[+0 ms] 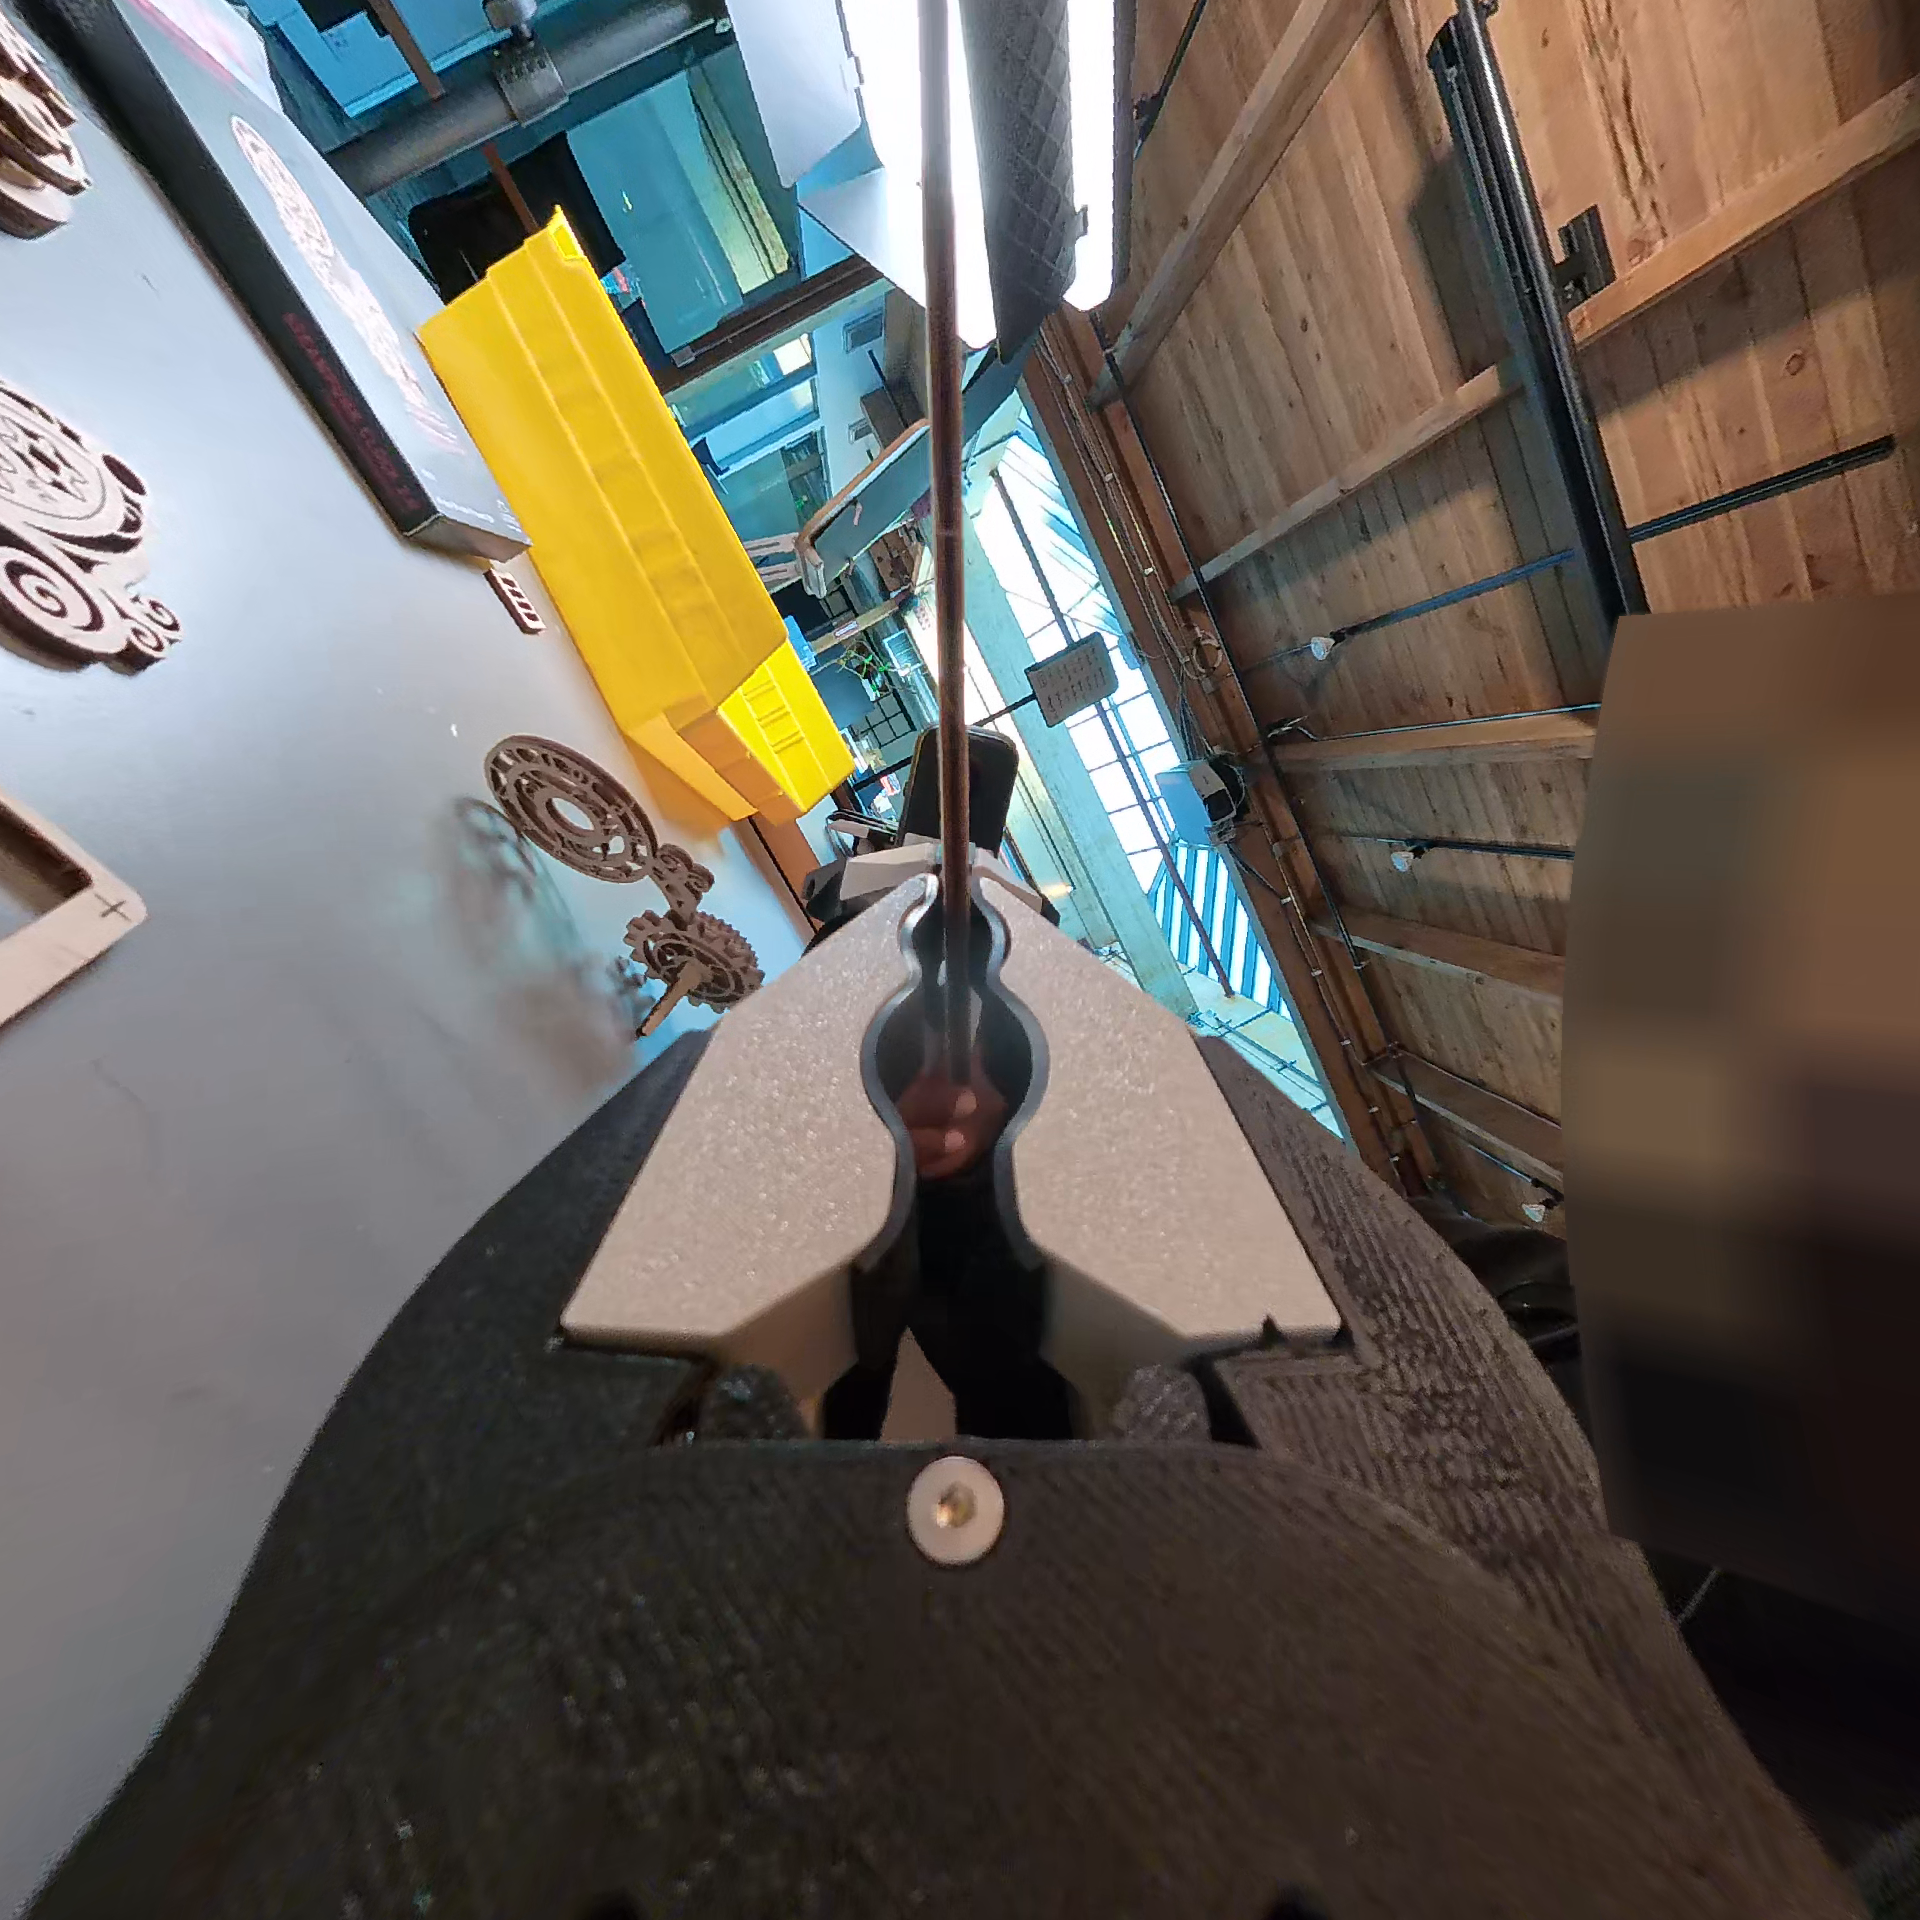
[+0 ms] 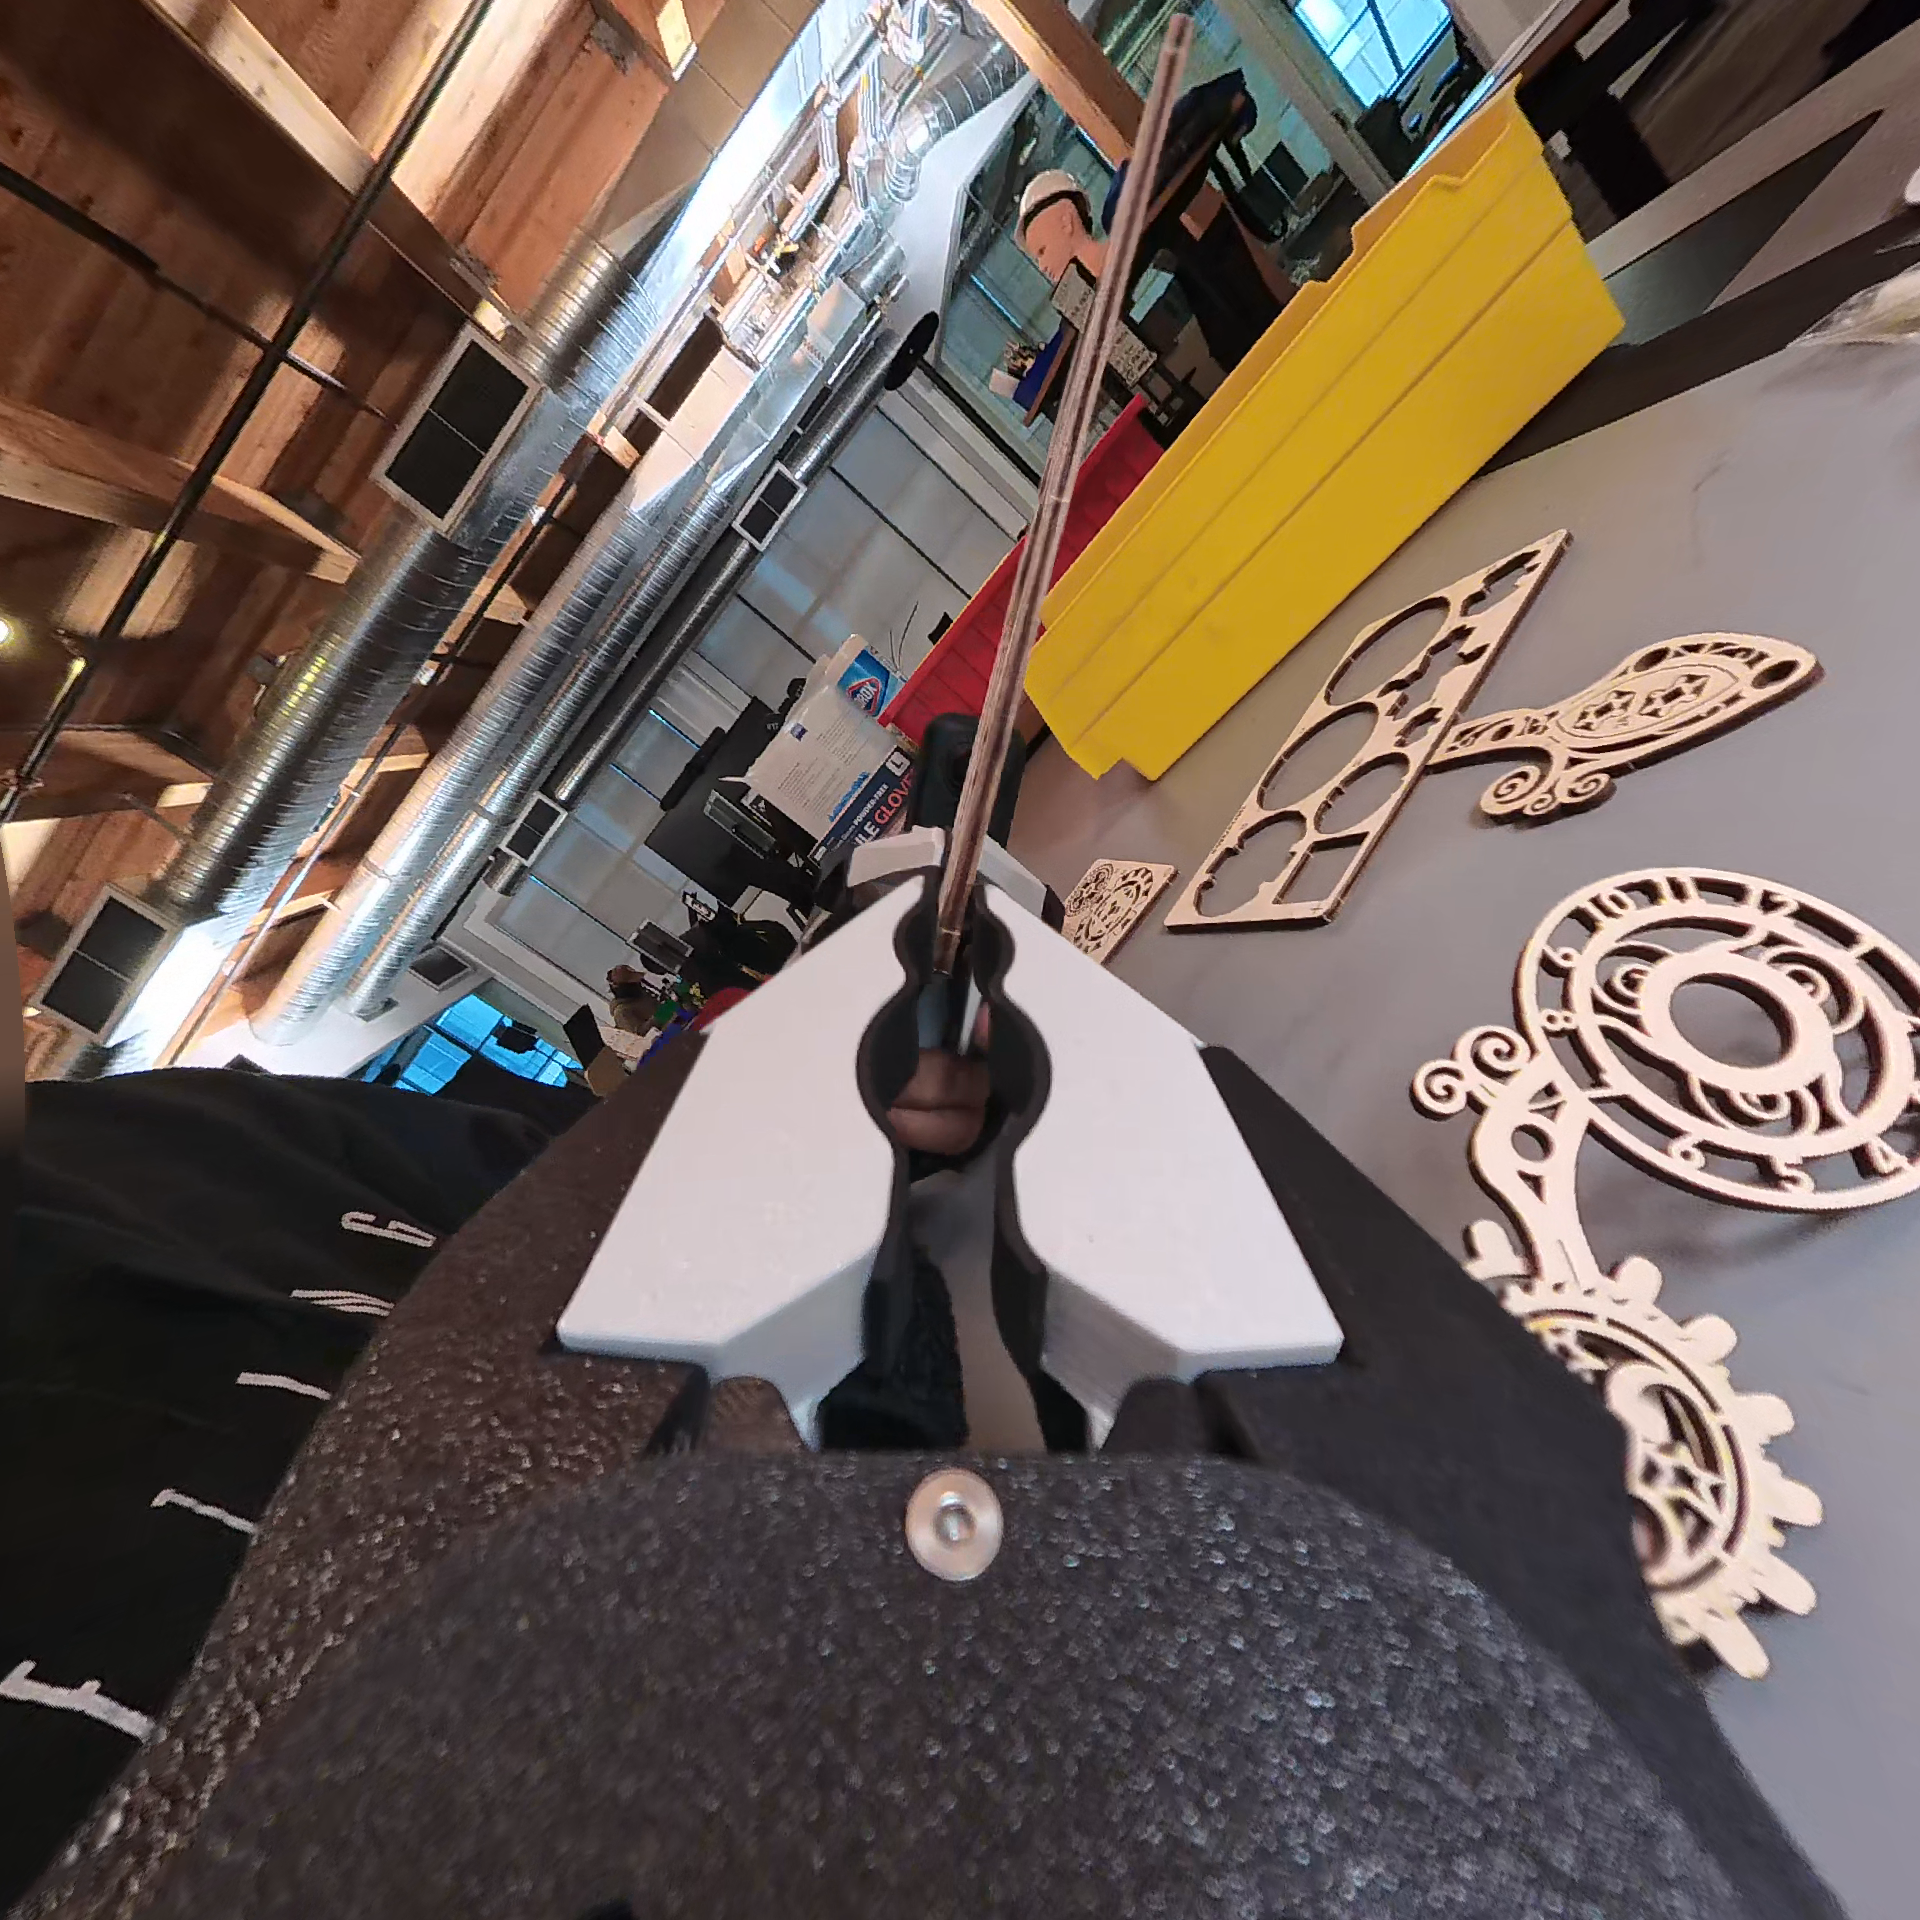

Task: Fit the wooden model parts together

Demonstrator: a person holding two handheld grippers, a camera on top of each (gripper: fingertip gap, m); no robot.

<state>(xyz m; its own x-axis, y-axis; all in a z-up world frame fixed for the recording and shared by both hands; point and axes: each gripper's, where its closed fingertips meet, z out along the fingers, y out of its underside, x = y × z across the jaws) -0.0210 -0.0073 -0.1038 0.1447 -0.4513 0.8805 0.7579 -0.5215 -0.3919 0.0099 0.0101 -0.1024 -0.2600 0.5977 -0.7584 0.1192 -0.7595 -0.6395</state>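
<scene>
A thin wooden sheet (image 1: 940, 436) is seen edge-on, running up from between my left gripper's (image 1: 956, 904) white fingers, which are shut on it. My right gripper (image 2: 951, 914) is shut on the same sheet (image 2: 1070, 468) from the opposite side. Each gripper faces the other, and the far one shows just beyond the near fingertips in both views. The sheet is held in the air above the grey table (image 2: 1714, 499). Loose wooden parts lie on the table: a round dial ring (image 2: 1714, 1049), a gear (image 2: 1683, 1455) and a gear cluster (image 1: 691, 951).
Yellow bins (image 2: 1330, 447) and a red bin (image 2: 997, 613) stand at the table's far edge. A punched-out sheet (image 2: 1361, 748), a scrolled ornament (image 2: 1642, 727) and a small square piece (image 2: 1117, 904) lie near them. A black box (image 1: 312, 270) and an ornate dial (image 1: 62, 540) lie to the left. My right gripper's tips are some 12 centimetres from the gear (image 2: 1683, 1455).
</scene>
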